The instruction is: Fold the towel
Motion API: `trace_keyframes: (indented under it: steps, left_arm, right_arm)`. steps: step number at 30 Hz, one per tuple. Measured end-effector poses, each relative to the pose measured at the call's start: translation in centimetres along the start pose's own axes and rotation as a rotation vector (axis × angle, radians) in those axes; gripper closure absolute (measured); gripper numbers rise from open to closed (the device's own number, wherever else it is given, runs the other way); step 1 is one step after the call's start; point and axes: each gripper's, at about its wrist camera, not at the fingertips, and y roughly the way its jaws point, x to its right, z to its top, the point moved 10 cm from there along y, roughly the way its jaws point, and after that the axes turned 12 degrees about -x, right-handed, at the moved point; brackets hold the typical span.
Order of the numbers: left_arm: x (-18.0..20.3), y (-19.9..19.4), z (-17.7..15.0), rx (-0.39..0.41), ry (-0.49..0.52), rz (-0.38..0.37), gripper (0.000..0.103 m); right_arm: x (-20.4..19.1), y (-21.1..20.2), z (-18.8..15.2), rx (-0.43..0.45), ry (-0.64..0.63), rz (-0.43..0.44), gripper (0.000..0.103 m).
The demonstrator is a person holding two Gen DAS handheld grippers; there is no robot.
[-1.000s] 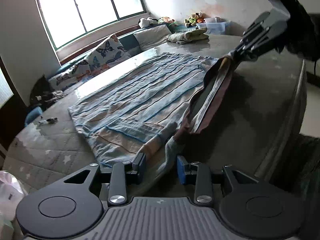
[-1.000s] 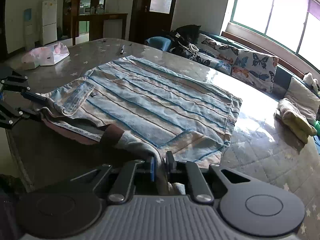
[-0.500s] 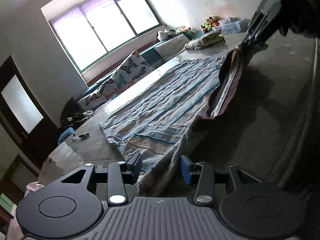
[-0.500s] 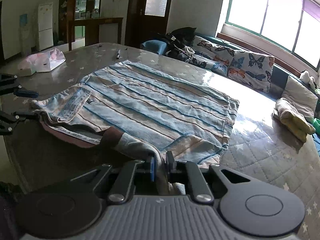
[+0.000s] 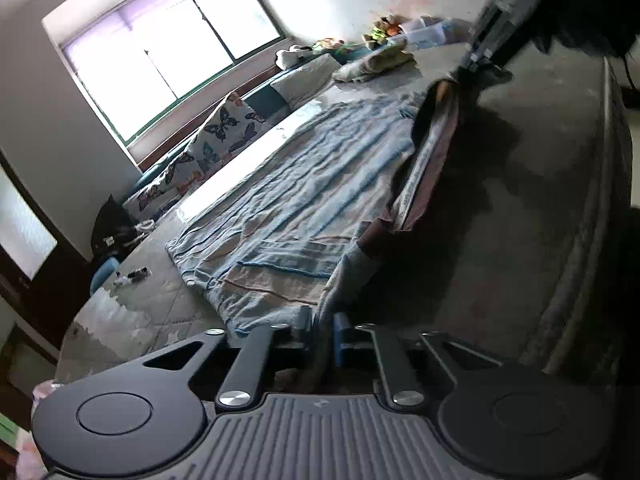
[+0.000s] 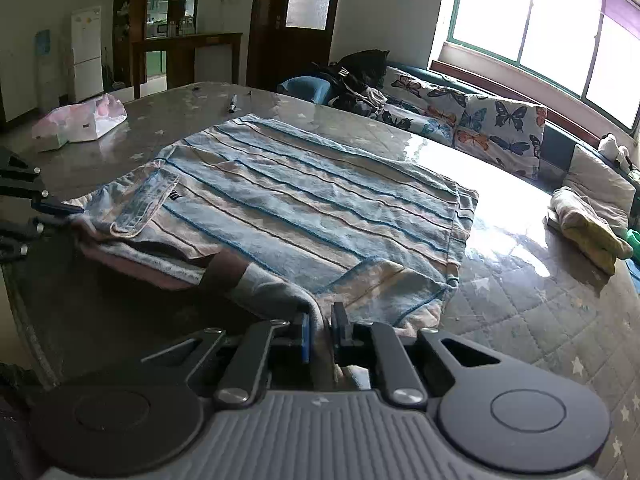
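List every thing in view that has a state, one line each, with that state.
striped towel: spread on the table, near edge lifted at both corners.
left gripper: shut on a towel corner.
right gripper: shut on the other near corner.
folded cloth: bunched in a heap, apart from the towel.
plastic bag: crumpled, lying on the table.
door: closed.

small dark mark on striped towel (image 6: 174,196), perhaps a logo, too blurred to read
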Motion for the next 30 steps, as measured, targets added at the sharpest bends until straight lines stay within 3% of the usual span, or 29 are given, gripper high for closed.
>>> trace_keyframes:
  steps: [9,17,25,30]
  left_arm:
    - [-1.8,-5.5,0.9,0.079,-0.056,-0.043,0.098]
    - [-3.0,-8.9,1.0,0.125,-0.125,-0.028,0.097]
    - [-7.5,-5.0,4.3,0.136,-0.191,-0.035,0.098]
    - [-10.7,-0.2,7.2,0.092,-0.223,-0.043,0.097]
  right_arm:
    - [-0.8,-3.7,-0.9,0.034,0.002,0.031,0.097]
    - [-3.1,-8.6,-1.5,0.056,-0.048,0.054,0.098]
    - [-0.1,-6.4,2.9,0.066,-0.036,0.059,0.098]
    - [2.7,-3.3,6.0,0.05,0.003,0.078,0.098]
